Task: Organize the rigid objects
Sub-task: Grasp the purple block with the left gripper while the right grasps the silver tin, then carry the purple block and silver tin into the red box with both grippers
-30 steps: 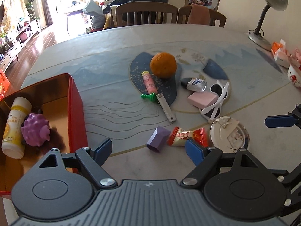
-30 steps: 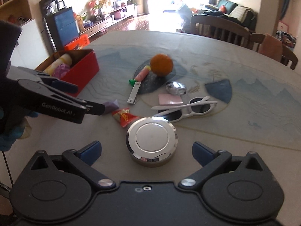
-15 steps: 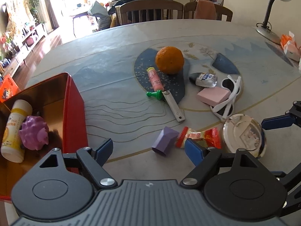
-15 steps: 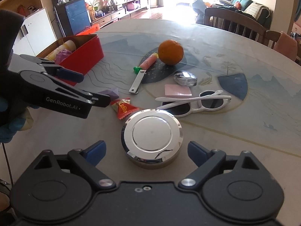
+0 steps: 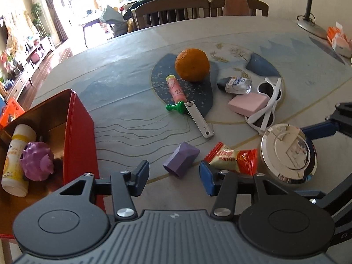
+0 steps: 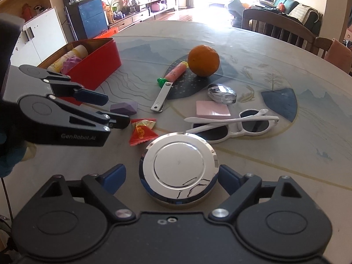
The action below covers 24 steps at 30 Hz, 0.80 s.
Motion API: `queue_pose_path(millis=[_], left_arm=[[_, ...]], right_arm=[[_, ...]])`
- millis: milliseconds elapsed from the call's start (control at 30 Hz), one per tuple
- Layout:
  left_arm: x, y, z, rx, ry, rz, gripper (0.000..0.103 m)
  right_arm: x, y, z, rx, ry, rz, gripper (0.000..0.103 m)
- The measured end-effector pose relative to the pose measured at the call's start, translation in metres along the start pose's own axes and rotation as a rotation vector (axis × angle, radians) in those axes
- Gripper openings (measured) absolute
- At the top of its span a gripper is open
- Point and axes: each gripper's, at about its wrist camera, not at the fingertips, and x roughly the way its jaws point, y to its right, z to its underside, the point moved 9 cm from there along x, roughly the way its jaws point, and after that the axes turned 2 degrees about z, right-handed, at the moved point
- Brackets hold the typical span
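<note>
Purple block (image 5: 181,160) sits just ahead of closing left hand-held gripper (image 5: 173,177), untouched; right hand-held gripper (image 6: 172,179) closing, straddles silver tin (image 6: 178,171) for grasping.

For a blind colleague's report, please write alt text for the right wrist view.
The right tool straddles a round shiny silver tin, jaws closing, not yet gripping. Behind lie white sunglasses, a pink block, an orange and a red box on the patterned table.
</note>
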Motion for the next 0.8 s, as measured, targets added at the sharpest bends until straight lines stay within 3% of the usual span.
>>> queue_pose_path(millis=[200,367,400,467,533,800], left_arm=[[0.0075,0.0002,-0.006,-0.029,-0.02,0.078,0.049],[0.01,0.0026,-0.0078,-0.041,-0.023,0.096,0.049],[0.0103,0.003,-0.0079,-0.04,-0.022,0.096,0.047],[0.0093,0.0037,-0.0082,-0.038,-0.019,0.095,0.032],[0.009,0.0043,-0.0089,-0.041,-0.022,0.094,0.03],[0.0072,0.0012,-0.0076,-0.056,-0.035,0.083,0.02]], right_arm=[[0.003,0.001,0.0007,-0.003,0.0,0.004,0.09],[0.0041,0.0024,-0.0006,0.0,0.002,0.012,0.088],[0.004,0.0022,-0.0009,-0.002,0.003,0.016,0.085],[0.0037,0.0024,-0.001,-0.008,0.003,0.026,0.082],[0.0033,0.0033,-0.0019,-0.006,0.009,0.037,0.076],[-0.0042,0.006,-0.002,0.02,0.017,0.05,0.076]])
